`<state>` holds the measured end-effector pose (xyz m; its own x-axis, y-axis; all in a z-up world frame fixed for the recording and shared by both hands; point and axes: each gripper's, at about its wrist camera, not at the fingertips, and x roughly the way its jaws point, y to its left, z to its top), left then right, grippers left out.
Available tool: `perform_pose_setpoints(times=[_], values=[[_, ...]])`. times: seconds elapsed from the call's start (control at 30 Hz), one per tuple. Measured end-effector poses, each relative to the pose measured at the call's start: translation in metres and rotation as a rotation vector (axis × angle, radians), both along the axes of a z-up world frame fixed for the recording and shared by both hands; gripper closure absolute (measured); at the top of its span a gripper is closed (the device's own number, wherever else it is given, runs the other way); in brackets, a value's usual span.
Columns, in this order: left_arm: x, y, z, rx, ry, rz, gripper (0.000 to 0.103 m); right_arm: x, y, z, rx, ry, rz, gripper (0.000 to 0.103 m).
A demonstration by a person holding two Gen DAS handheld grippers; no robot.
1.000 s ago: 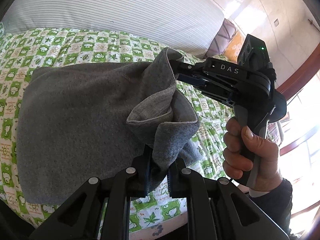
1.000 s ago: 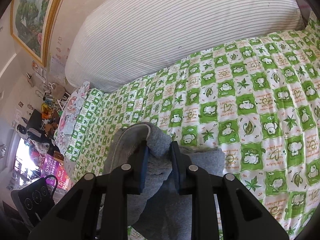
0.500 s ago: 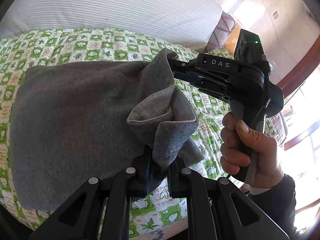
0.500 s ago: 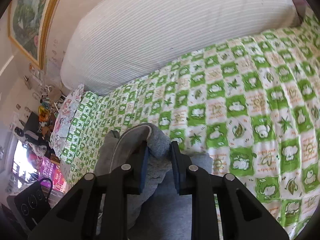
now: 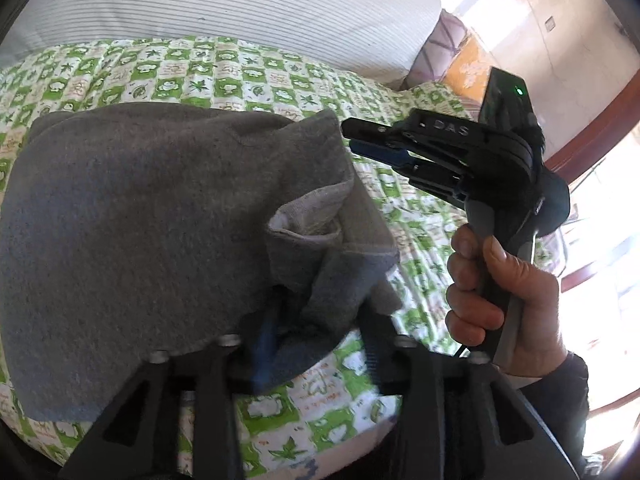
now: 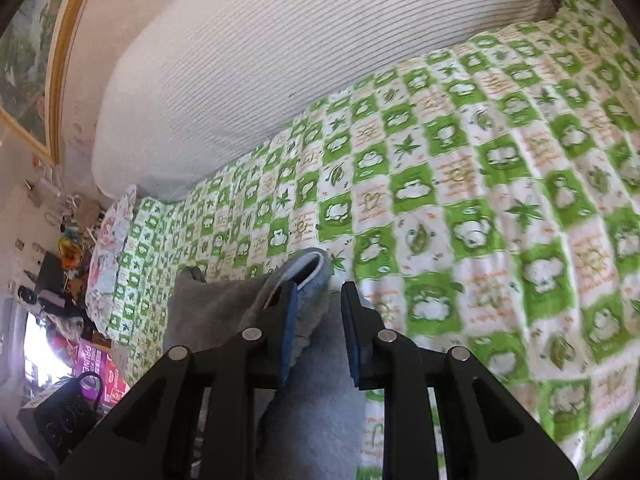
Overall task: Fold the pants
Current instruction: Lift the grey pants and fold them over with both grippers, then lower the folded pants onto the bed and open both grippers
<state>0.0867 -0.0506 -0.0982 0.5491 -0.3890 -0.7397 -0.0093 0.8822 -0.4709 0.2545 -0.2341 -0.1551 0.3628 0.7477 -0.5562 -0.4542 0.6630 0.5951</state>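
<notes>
The grey pants (image 5: 132, 232) lie folded over on the green-and-white patterned bed cover (image 5: 208, 80). My left gripper (image 5: 316, 344) is open, its jaws spread apart, with a bunched fold of the pants' edge lying loose between them. My right gripper (image 6: 320, 312) is open too; a corner of the pants (image 6: 296, 292) rests against its left pad. In the left wrist view the right gripper (image 5: 352, 136) sits just right of the pants' raised corner, held by a hand (image 5: 500, 296).
A big white striped pillow (image 6: 304, 52) lies along the far side of the bed. A floral pillow (image 6: 108, 256) and cluttered items (image 6: 64, 248) are at the left. The bed's near edge (image 5: 320, 464) runs under my left gripper. A framed picture (image 6: 36, 52) hangs on the wall.
Both grippers have opened and let go of the pants' edge. The raised corner has dropped toward the folded cloth. The right gripper has drawn back a little to the right.
</notes>
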Motion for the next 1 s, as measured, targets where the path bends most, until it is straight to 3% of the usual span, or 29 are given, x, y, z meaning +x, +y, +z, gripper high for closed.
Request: perform_pose_setpoints(times=[0.07,0.3,0.43,0.53,0.7,0.8,1.0], values=[[-0.008,0.002,0.006,-0.007,-0.011,-0.013,0.045,-0.007,-0.01,0.007,0.001,-0.015,-0.018,0.079],[-0.042,0.026,0.019,0.014,-0.049,-0.057,0.04,-0.059,-0.031,0.028,0.005,-0.066,-0.038,0.077],[-0.063,0.056,0.024,0.037,-0.061,-0.041,0.04,-0.091,-0.029,0.035,0.002,-0.088,-0.021,0.064],[-0.082,0.079,0.026,0.108,-0.079,-0.028,0.039,-0.115,-0.018,0.038,-0.015,-0.109,0.012,0.06],[-0.103,0.115,0.01,0.196,-0.054,0.005,0.038,-0.148,0.011,0.041,-0.144,-0.178,0.025,0.056],[-0.107,0.136,-0.004,0.185,-0.018,0.027,0.038,-0.151,0.026,0.034,-0.255,-0.197,-0.002,0.055],[-0.096,0.143,-0.033,0.18,0.05,0.022,0.038,-0.148,0.049,0.022,-0.331,-0.198,-0.005,0.055]])
